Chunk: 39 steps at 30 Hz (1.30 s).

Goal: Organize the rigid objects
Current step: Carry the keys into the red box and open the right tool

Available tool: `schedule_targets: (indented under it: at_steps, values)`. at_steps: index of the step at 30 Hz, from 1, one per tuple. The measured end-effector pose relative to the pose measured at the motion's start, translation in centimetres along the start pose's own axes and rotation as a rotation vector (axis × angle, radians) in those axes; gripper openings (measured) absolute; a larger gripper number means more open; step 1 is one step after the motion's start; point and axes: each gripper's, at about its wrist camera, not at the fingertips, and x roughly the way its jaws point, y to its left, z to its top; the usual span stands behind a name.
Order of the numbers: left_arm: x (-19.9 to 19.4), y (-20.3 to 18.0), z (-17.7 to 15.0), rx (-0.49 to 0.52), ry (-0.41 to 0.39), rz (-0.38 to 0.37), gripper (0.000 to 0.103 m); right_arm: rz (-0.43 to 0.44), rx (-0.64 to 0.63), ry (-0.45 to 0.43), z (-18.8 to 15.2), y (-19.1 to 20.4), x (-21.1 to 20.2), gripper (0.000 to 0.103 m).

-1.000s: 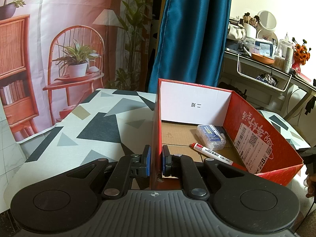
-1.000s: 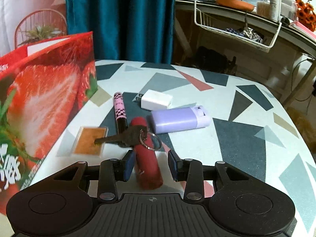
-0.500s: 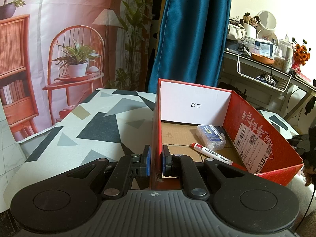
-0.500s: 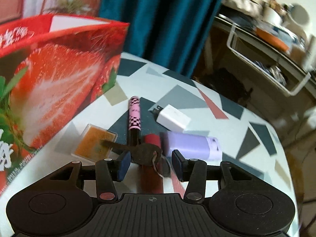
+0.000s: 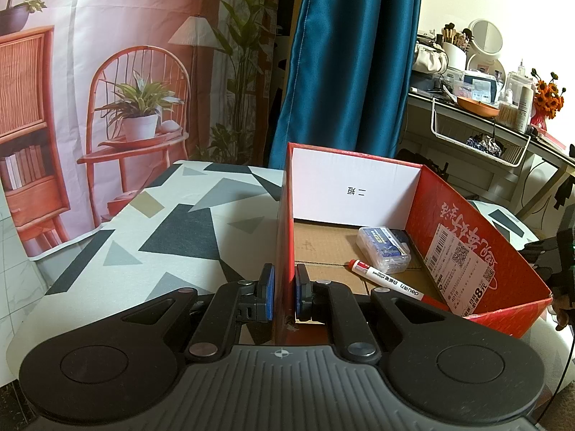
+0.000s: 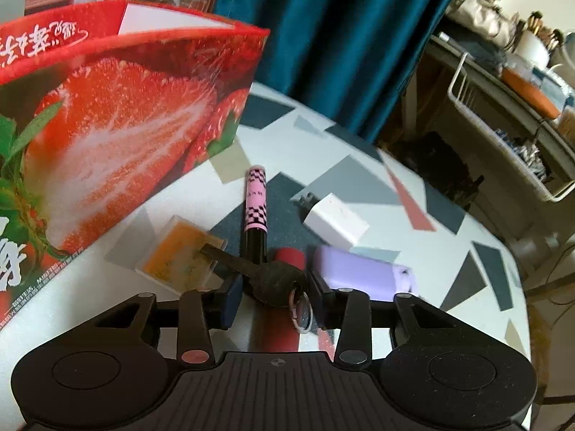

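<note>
My left gripper (image 5: 284, 292) is shut on the near left wall of the red strawberry box (image 5: 463, 222). Inside lie a red-capped marker (image 5: 388, 280) and a clear blue case (image 5: 383, 249). In the right wrist view the box (image 6: 118, 125) stands at left. My right gripper (image 6: 275, 296) is open, its jaws on either side of a dark key (image 6: 258, 274) with a ring, which lies on a red tube (image 6: 285, 256). Beside them are a pink-black pen (image 6: 256, 201), an orange case (image 6: 181, 253), a white charger (image 6: 336, 219) and a purple case (image 6: 363, 273).
The table (image 6: 478, 287) has a white cloth with grey and black shapes; its right edge drops off near the purple case. A blue curtain (image 5: 352, 64) hangs behind. A cluttered shelf with a wire basket (image 5: 478, 143) stands at the right.
My right gripper has moved forward and tilted, so the key and red tube now sit between its open jaws. The left gripper has stayed on the box wall.
</note>
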Motion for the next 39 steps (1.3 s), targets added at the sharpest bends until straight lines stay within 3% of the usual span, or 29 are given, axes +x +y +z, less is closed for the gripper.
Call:
schedule_targets:
  at_steps: [11,18,22,28,39]
  values:
    - [0.0,0.0,0.0,-0.001,0.000,-0.001,0.012,0.004,0.077,-0.111,1.5,-1.1,-3.3,0.031]
    - [0.0,0.0,0.0,-0.001,0.000,-0.001,0.012,0.080,0.142,-0.271,6.1,-1.4,-7.1,0.031]
    - [0.1,0.0,-0.1,0.000,0.000,-0.001,0.012,0.166,0.155,-0.338,9.0,-0.3,-8.6,0.031]
    - [0.1,-0.1,-0.1,0.001,0.001,-0.001,0.012,0.251,0.077,-0.290,11.5,3.1,-7.1,0.031]
    - [0.1,-0.1,-0.2,-0.001,-0.001,-0.005,0.012,0.312,0.012,-0.206,10.5,6.8,-6.0,0.032]
